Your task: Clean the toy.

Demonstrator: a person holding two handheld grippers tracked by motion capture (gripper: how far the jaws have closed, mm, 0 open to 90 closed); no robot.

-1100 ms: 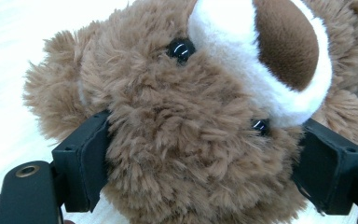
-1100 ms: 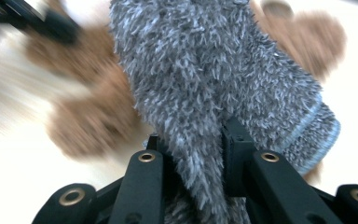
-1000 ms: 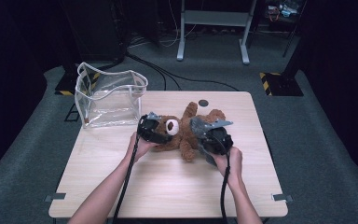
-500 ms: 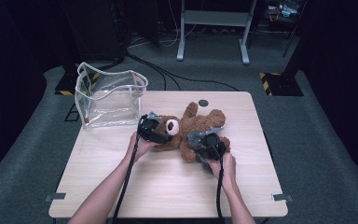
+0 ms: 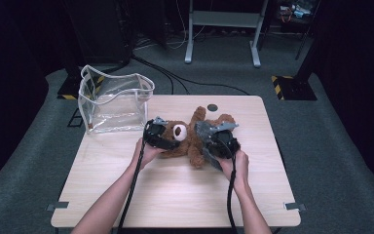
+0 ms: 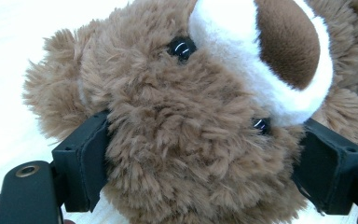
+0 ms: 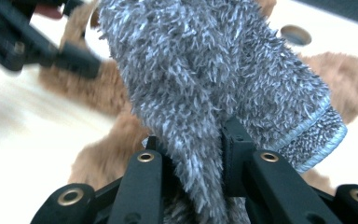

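Teddy bear [image 5: 187, 141]: brown plush, lying flat near the middle of the counter [image 5: 175, 195], a little toward the far edge, its head pointing to the left edge and its legs spread toward the right.
Grey cloth [image 7: 223, 79]: a shaggy microfibre piece with a stitched hem, draped over the bear's body on its right side.
Left tool [image 6: 200, 154]: jaws spread wide and pressed into the fur on both sides of the bear's head, just under the white muzzle; it is gripping the head.
Right tool [image 7: 191, 149]: jaws drawn narrow, pinching a fold of the grey cloth between them; brown fur shows just below.
Clear bag [image 5: 114, 102]: stiff see-through pouch standing open at the far left corner of the counter, apart from the bear.
Weight: judged light; stuffing and pile, nothing rigid to be seen apart from the small glossy eyes.
Stiffness: soft and squashy; the head gives under the jaws, so a grip will sink in before it bites. The limbs will likely flop when the bear is lifted.
Slip: the long pile offers good friction, though a shallow pinch may catch fur alone and pull free.
Fragility: low; squeezing should do no harm.
Where to hold: the head or the torso for the bear, taken deep across the bulk. For the cloth, a gathered fold, as now, seems surer than its thin hem.
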